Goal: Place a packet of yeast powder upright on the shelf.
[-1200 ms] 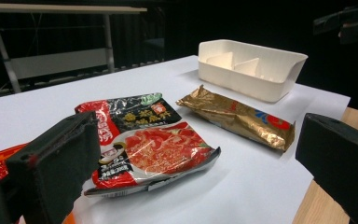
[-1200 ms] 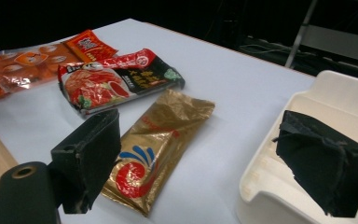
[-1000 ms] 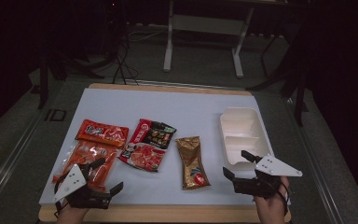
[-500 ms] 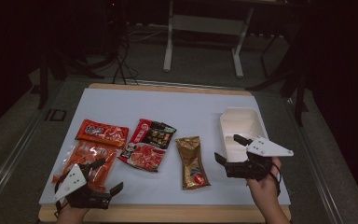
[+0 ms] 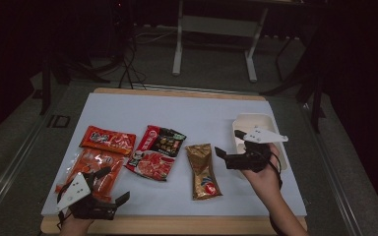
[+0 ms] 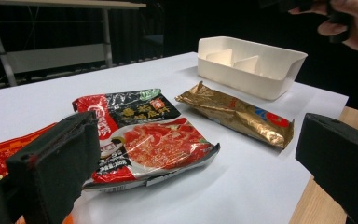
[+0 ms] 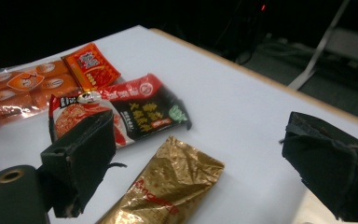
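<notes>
Holding our right gripper above the table, we have its jaws spread wide with nothing between them, just right of the gold packet, which lies flat between the white tray and the red and black packet. In the right gripper view the gold packet sits below and between the open jaws, not touching either. Our left gripper rests at the near left edge, jaws also wide apart and empty, partly over the orange packet. A red packet lies just behind that one.
</notes>
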`<state>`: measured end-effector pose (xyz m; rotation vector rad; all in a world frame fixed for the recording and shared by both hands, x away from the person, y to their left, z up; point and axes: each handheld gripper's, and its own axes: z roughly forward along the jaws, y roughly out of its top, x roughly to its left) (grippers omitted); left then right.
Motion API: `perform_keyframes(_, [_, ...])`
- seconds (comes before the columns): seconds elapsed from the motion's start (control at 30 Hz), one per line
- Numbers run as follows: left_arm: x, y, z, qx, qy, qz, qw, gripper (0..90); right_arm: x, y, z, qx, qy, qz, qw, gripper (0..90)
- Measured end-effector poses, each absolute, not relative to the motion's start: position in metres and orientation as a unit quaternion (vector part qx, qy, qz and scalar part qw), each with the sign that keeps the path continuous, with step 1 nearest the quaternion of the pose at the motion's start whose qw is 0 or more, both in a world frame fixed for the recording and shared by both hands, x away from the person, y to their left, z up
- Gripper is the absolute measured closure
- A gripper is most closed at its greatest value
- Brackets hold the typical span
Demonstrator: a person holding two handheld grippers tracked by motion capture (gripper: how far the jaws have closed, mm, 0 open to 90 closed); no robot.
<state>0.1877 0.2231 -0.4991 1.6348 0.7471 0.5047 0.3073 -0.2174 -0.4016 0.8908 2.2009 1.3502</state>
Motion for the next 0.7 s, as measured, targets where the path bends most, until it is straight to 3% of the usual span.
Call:
perform_keyframes(0.5, [0.188,0.224,-0.499,0.704,0.322,0.216,0.595,0.3,0.355,-0.19,-0.433,0.35,0.801,0.444,0.195,14.1])
perform_keyframes(0.7, [0.188,0.224,-0.499,0.704,0.322,0.215,0.595,0.3,0.374,-0.182,-0.458,0.381,0.803,0.427,0.165,16.6])
